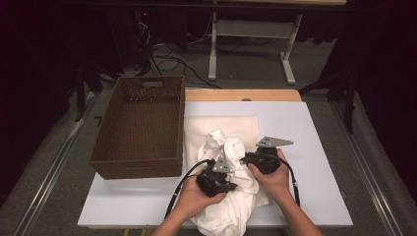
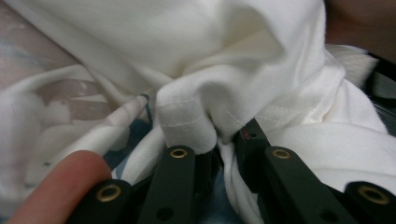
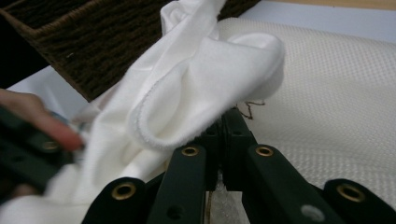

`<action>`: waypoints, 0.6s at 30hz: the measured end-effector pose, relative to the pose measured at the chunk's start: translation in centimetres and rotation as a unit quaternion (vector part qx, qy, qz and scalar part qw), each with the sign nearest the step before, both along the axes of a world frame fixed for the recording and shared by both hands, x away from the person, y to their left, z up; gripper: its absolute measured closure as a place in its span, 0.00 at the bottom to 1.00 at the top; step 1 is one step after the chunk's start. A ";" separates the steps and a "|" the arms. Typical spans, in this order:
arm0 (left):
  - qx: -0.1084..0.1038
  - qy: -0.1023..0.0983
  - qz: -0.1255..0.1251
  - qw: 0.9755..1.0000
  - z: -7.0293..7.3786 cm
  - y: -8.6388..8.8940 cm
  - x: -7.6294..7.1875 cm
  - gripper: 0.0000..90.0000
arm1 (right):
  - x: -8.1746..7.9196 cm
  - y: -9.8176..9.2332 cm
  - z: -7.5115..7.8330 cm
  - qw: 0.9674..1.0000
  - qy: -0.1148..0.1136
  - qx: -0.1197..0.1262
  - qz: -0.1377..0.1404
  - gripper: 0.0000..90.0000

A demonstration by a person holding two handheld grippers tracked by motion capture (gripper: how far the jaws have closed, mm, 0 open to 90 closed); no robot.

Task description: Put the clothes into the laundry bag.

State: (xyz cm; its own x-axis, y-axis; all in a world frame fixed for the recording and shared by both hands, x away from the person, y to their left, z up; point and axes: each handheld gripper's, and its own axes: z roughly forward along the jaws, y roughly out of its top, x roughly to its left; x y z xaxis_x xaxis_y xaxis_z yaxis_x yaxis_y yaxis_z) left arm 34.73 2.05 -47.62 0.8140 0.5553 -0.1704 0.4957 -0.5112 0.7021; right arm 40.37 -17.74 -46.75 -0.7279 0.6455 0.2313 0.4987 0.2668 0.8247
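The white garment (image 1: pixel 227 196) lies bunched at the near edge of the bench (image 1: pixel 319 147), and everything else is placed from it. At its near left side the left claw (image 1: pixel 216 181) sits on the crumpled cloth, its jaws clamped on a hemmed fold; in the left gripper view (image 2: pixel 212 140) that fold bulges up between the two black jaws, with a fingertip just beside them. At the garment's right side the right claw (image 1: pixel 258 160) has its jaws pressed together on a thin edge of the same cloth, which in the right gripper view (image 3: pixel 223 121) rises from the jaw tips and folds over to the left. The lifted cloth stands between the two claws and hides part of each from the other.

Just beyond the garment and partly under it lies a cream folded towel (image 1: pixel 241 125), flat on the bench. To the garment's left and farther back stands a brown woven basket (image 1: pixel 128 164), near but apart from the cloth. Well beyond, on the floor, stands a white frame leg (image 1: pixel 212 54) among dark cables (image 1: pixel 172 61).
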 end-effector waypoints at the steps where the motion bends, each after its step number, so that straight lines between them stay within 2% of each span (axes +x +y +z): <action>1: 0.000 0.000 0.000 1.000 0.0 0.0 0.0 0.89 | -0.1 0.0 0.2 1.000 -0.003 0.001 0.003 0.99; 3: 0.008 -0.011 0.035 0.999 0.0 -0.4 0.3 0.88 | -0.3 0.1 0.4 1.000 -0.006 0.001 0.004 0.99; 4: 0.011 -0.018 0.057 0.998 0.0 -0.4 0.4 0.88 | -0.6 0.2 0.7 1.000 -0.006 0.007 0.006 0.99; 5: 0.011 -0.018 0.057 0.998 0.0 -0.4 0.4 0.88 | -0.6 0.2 0.7 1.000 -0.006 0.007 0.006 0.99; 7: 0.019 -0.037 0.096 0.995 -0.3 -0.4 0.8 0.87 | -0.8 0.3 0.9 1.000 -0.005 0.012 0.016 0.99; 8: 0.019 -0.037 0.096 0.995 -0.3 -0.4 0.8 0.86 | -0.8 0.3 0.9 1.000 -0.005 0.012 0.016 0.99; 10: 0.006 -0.025 0.099 0.995 -0.5 -0.3 1.3 0.84 | -1.0 0.6 0.8 1.000 -0.006 0.003 0.019 0.99; 11: -0.002 -0.025 0.094 0.995 -0.4 -0.2 1.2 0.76 | -1.0 0.6 0.7 1.000 -0.010 -0.002 0.016 0.99; 12: -0.027 -0.029 0.077 0.996 0.0 0.2 0.9 0.71 | -0.9 0.5 0.7 1.000 -0.007 0.001 0.014 0.99; 13: -0.027 -0.029 0.077 0.996 0.0 0.2 0.9 0.64 | -0.9 0.5 0.7 1.000 -0.007 0.001 0.014 0.99; 14: -0.062 -0.034 0.069 0.995 0.7 1.1 0.3 0.57 | -0.7 0.1 0.7 1.000 -0.006 0.004 0.008 0.99; 15: -0.079 -0.033 0.069 0.994 1.2 1.7 0.1 0.51 | -0.6 -0.1 0.7 1.000 -0.005 0.006 0.006 0.99; 16: -0.079 -0.033 0.069 0.994 1.2 1.7 0.1 0.42 | -0.6 -0.1 0.7 1.000 -0.005 0.006 0.006 0.99; 17: -0.106 -0.038 0.087 0.990 2.2 2.7 -0.1 0.35 | -0.5 -0.3 0.6 1.000 -0.003 0.006 0.003 0.99; 18: -0.106 -0.038 0.087 0.990 2.2 2.7 -0.1 0.31 | -0.4 -0.3 0.5 1.000 -0.002 0.007 0.004 0.99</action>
State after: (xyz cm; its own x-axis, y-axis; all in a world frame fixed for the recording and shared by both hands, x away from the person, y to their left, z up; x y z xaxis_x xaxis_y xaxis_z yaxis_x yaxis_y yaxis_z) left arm 34.66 4.78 -45.41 0.7245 0.6457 -0.2412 0.5053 -0.2597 0.8229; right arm 39.95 -18.07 -46.22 -0.7336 0.6368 0.2375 0.4931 0.2582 0.8307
